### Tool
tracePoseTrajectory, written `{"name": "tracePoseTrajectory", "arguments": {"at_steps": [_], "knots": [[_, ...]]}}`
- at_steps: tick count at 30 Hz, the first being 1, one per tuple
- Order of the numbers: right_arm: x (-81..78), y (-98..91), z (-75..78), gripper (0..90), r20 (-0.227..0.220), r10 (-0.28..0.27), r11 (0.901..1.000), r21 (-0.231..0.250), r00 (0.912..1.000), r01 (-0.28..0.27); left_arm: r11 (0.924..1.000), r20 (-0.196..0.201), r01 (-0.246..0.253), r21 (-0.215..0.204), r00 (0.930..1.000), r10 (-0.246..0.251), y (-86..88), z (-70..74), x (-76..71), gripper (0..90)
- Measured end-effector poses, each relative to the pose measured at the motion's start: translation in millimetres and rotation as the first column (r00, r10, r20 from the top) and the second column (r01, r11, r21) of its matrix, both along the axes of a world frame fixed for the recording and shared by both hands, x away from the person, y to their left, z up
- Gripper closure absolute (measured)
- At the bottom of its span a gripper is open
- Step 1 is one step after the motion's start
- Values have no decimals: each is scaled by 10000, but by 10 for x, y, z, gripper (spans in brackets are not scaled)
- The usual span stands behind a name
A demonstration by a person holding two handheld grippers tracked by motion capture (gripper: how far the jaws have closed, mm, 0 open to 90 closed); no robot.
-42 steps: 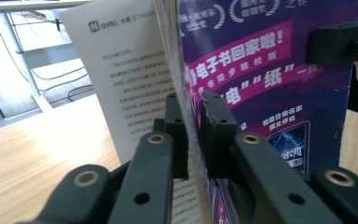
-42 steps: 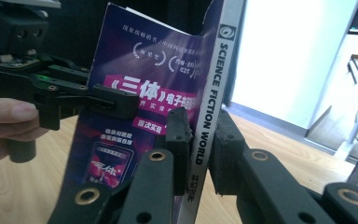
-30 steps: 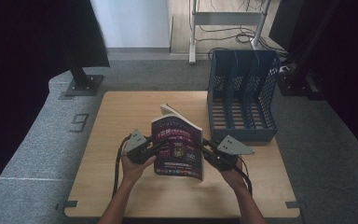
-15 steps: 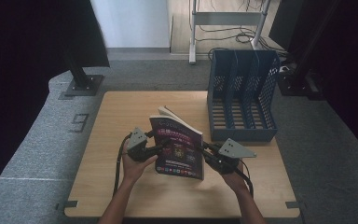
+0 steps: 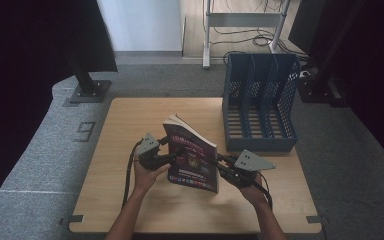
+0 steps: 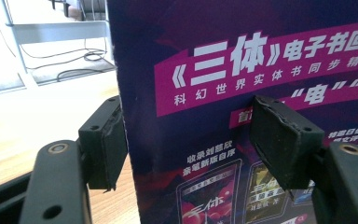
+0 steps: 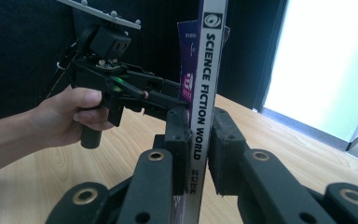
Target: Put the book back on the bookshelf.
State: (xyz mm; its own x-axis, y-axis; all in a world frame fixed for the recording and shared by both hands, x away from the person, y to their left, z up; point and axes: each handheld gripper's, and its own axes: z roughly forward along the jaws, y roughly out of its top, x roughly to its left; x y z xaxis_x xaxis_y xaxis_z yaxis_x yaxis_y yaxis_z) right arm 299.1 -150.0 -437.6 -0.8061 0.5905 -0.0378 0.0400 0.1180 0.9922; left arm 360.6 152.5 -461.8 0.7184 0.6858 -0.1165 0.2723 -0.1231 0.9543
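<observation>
The magazine [image 5: 192,159] stands upright on its lower edge over the near middle of the table [image 5: 130,120], not yet in the blue file rack [image 5: 260,107] that waits at the far right. So the lifting and standing-up looks done, while the carry to the rack and the slide into one of its slots is left, as I judge it.

The right gripper [image 7: 200,154] holds the weight: in the right gripper view its jaws are clamped on the spine, the pads pressing both sides of the white strip. The left gripper [image 6: 191,140] has just been opening; in the left gripper view one pad [image 6: 105,140] stands off the magazine's edge and the other pad [image 6: 279,137] sits clear in front of the cover, the magazine between them but not pinched.

Both forearms come in from the near edge, the left hand [image 5: 147,172] and right hand [image 5: 252,187] level, each gripper pointing inward at the magazine from its own side.
</observation>
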Motion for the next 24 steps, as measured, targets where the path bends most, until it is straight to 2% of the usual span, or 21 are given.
{"name": "tracePoseTrajectory", "arguments": {"at_steps": [2,5,9,13,16,17,20,24], "knots": [[6,0,-6,754,-38,71,9999,-102,10000,-71,10000,-46,46,-70,10000,-46,8,4,-2,312],[17,40,-42,727,-29,-65,9985,-535,10000,64,9999,-29,81,-77,10000,-81,7,9,-12,315],[79,51,-51,701,-310,-134,9991,-402,9994,122,9999,-48,127,-95,9999,-128,10,7,-23,321],[166,75,-30,704,-596,-366,9978,-566,9975,333,9997,-66,154,-168,9999,-155,2,9,-25,330],[179,105,-24,763,-295,-836,9917,-1000,9961,803,9999,-139,66,-137,9999,-68,16,-1,-12,330],[176,103,-24,768,-245,-855,9914,-1012,9960,826,9999,-180,23,-160,9998,-26,28,-5,-5,331],[147,83,-36,778,-111,-694,9941,-844,9975,682,9999,-252,-48,-157,9997,44,48,-17,16,337],[88,74,-41,787,116,-176,9971,-732,9998,184,9996,-208,-104,-248,9997,99,54,-17,27,328]]}}
